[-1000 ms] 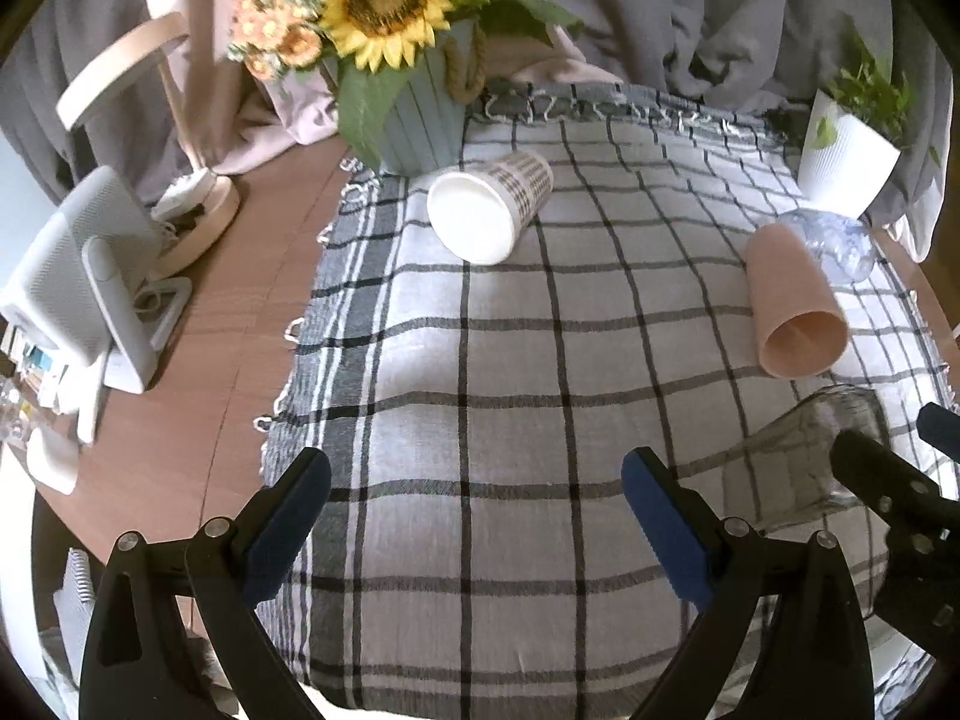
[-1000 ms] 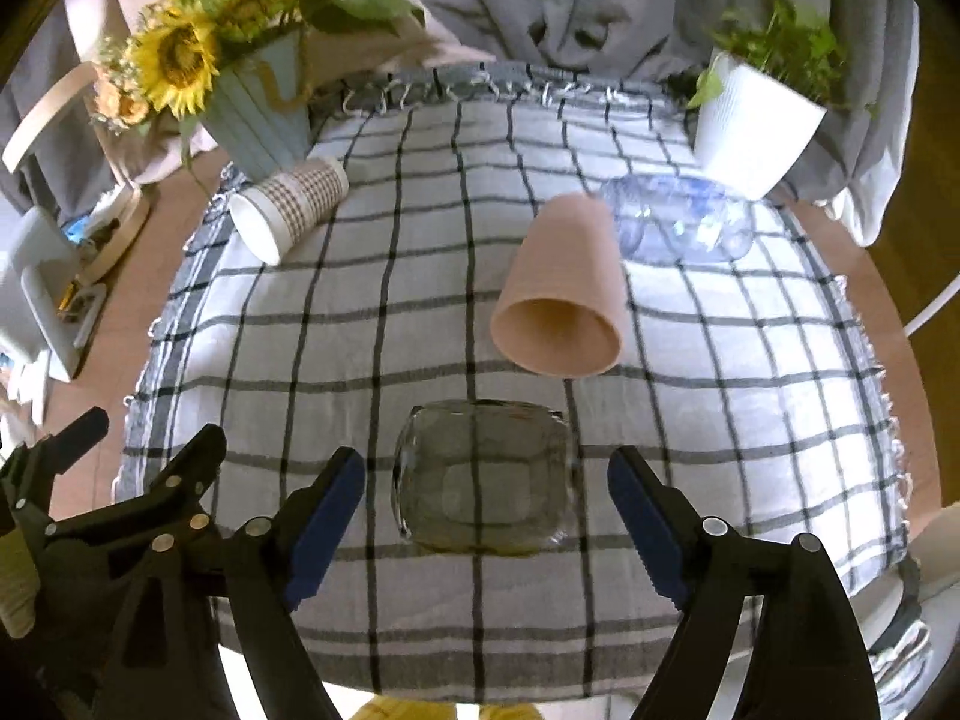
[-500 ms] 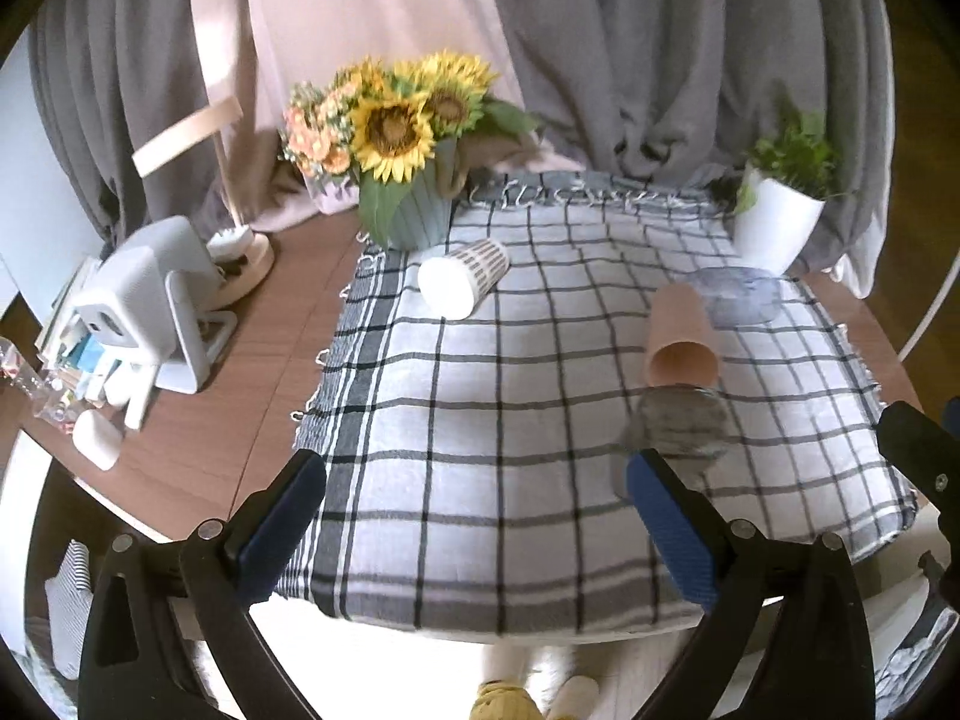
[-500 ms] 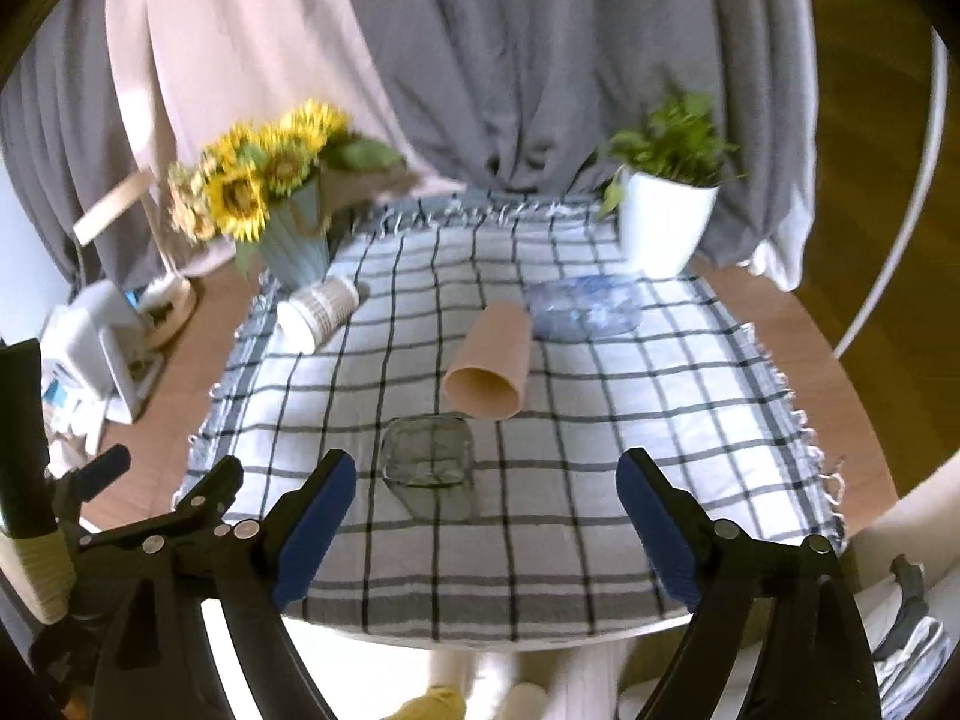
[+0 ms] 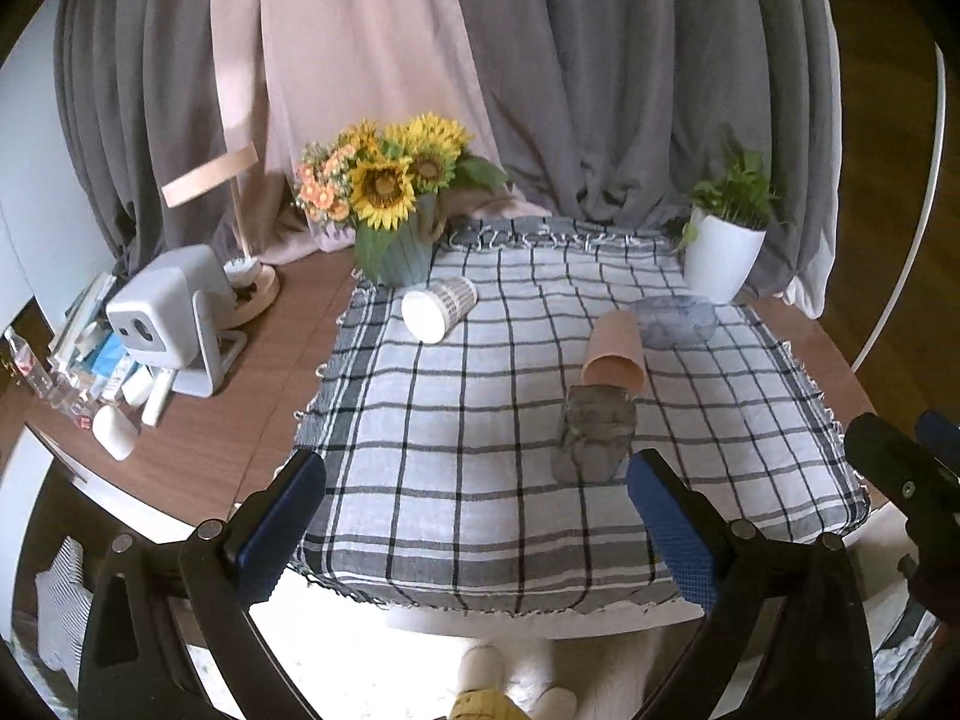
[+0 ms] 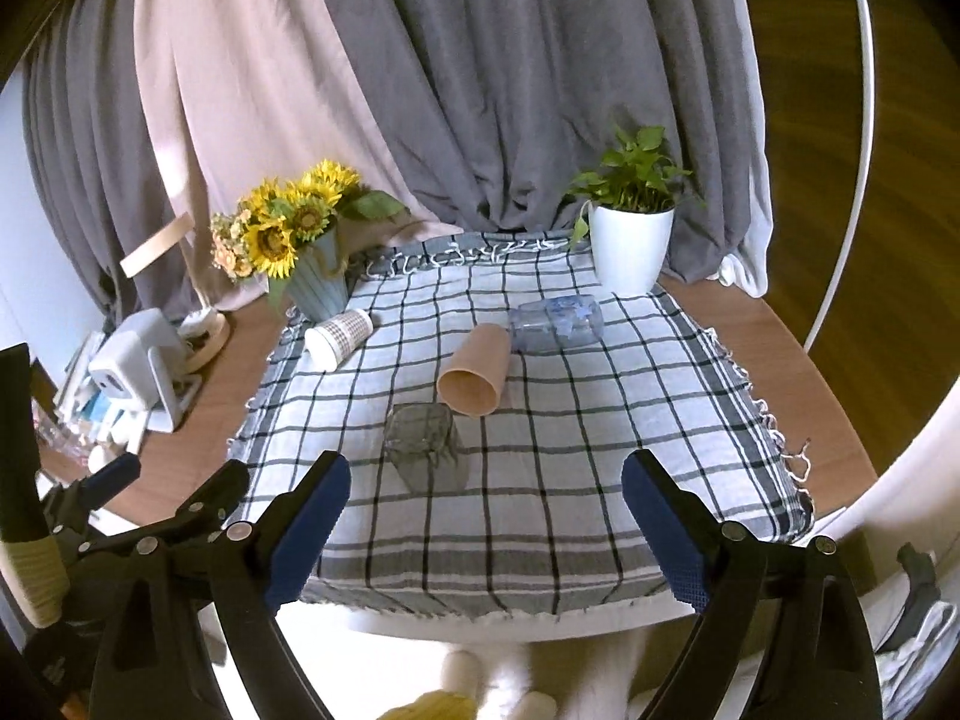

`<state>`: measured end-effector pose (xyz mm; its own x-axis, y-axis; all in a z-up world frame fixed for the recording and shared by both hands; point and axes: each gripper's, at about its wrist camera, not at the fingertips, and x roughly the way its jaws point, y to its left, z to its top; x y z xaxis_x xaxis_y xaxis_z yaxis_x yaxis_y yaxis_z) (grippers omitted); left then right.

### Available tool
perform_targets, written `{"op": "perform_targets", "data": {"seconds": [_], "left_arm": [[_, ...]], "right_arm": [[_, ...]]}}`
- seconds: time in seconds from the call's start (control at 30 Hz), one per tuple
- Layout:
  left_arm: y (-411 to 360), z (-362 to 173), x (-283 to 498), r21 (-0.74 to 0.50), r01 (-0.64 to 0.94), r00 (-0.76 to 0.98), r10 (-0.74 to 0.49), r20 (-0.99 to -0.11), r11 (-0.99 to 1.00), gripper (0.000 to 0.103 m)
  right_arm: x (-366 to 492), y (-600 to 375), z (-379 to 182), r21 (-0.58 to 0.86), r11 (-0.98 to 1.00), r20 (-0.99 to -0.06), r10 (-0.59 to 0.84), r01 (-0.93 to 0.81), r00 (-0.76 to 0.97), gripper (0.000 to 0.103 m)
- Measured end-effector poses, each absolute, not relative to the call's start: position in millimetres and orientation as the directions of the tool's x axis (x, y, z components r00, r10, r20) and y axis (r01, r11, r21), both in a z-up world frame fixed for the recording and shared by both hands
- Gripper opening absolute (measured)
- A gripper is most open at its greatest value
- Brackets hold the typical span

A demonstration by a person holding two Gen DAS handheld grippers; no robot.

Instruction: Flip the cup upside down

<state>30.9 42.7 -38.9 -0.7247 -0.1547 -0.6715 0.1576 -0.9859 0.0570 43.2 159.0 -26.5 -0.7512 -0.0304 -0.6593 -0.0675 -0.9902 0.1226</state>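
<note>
Clear glass cup (image 6: 426, 443) stands on your checked cloth (image 6: 600, 420), long axis vertical, wider end down, just in front of the tan cup (image 6: 474, 369) lying on its side. Your left gripper (image 5: 477, 531) and right gripper (image 6: 485, 534) both hang spread wide, holding nothing.

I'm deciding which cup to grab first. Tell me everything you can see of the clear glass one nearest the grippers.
The glass cup is clear, grey-tinted and squarish with rounded corners. It stands on the checked cloth, near its front middle, one flat end up; which end cannot be told. The tan cup lies on its side just behind it; whether they touch is unclear. Neither gripper touches it.
</note>
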Motion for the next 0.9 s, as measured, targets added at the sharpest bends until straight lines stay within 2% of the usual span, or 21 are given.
{"op": "perform_targets", "data": {"seconds": [0.9], "left_arm": [[69, -30, 40, 0.062, 0.135, -0.751, -0.144, -0.645, -0.989, 0.102]], "right_arm": [[63, 181, -17, 0.106, -0.990, -0.638, 0.008, -0.098, -0.770, 0.092]]}}
